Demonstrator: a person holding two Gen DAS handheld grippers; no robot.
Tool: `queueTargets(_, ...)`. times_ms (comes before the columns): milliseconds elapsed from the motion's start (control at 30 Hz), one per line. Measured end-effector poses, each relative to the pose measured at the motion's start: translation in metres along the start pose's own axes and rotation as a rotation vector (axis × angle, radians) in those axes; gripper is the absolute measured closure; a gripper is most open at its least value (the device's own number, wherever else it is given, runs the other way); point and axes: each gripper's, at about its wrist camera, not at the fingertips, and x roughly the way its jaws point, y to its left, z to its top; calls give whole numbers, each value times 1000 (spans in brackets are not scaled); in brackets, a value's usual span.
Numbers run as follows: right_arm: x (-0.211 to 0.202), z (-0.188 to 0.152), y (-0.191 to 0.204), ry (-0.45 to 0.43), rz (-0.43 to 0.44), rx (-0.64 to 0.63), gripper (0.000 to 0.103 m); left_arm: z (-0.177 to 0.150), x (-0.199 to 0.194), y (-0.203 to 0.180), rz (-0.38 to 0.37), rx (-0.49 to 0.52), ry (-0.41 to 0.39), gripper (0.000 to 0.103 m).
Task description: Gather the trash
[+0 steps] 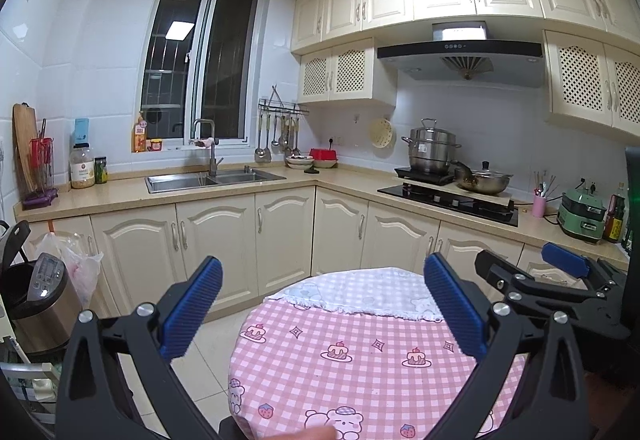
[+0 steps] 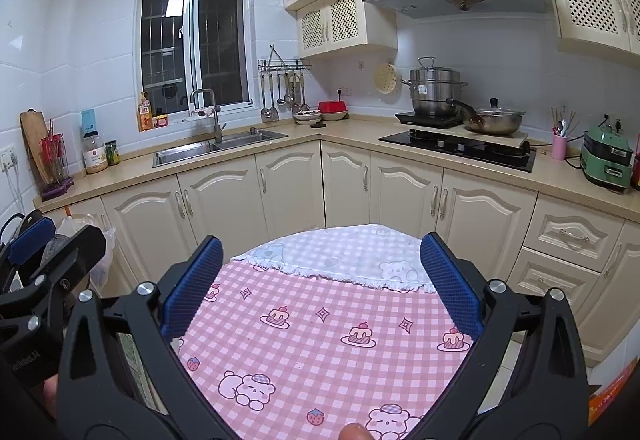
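we hold both grippers side by side above a round table point(image 1: 360, 368) covered in a pink checked cloth with cake and bear prints; a smaller white checked cloth point(image 1: 360, 290) lies over its far edge. left gripper point(image 1: 322, 302): blue pads spread wide, nothing between them. right gripper point(image 2: 322, 280): likewise spread wide and empty. in the left view the right gripper shows at the right edge; in the right view the left one shows at the left edge. we see no loose trash on the cloth. a steel pedal bin point(image 1: 40, 304) stands on the floor at left, lid up, with a plastic bag point(image 1: 78, 260) hanging on the cabinet just behind it. beyond the table, cream cabinets run under a beige counter with a double sink point(image 1: 214, 177) below the window and a black hob point(image 1: 448, 197) carrying a steel steamer pot point(image 1: 430, 149) and a lidded pan point(image 1: 482, 177). a fingertip point(image 2: 354, 432) shows at the bottom edge of the right view.
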Motion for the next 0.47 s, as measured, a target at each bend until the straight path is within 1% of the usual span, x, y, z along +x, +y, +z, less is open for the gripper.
queueTargets(133, 0, 0, -1, -1, 3, 0, 6, -2, -5, 0, 0, -4, -33, 4)
queueTargets(200, 0, 0, 0, -3, 4, 2, 6, -3, -4, 0, -2, -1, -32, 4)
queueTargets(300, 0, -1, 0, -3, 5, 4, 6, -3, -4, -2, 20, 2, -35, 4)
queueTargets(467, 0, -1, 0, -5, 9, 6, 6, -3, -3, -3, 16, -5, -31, 4)
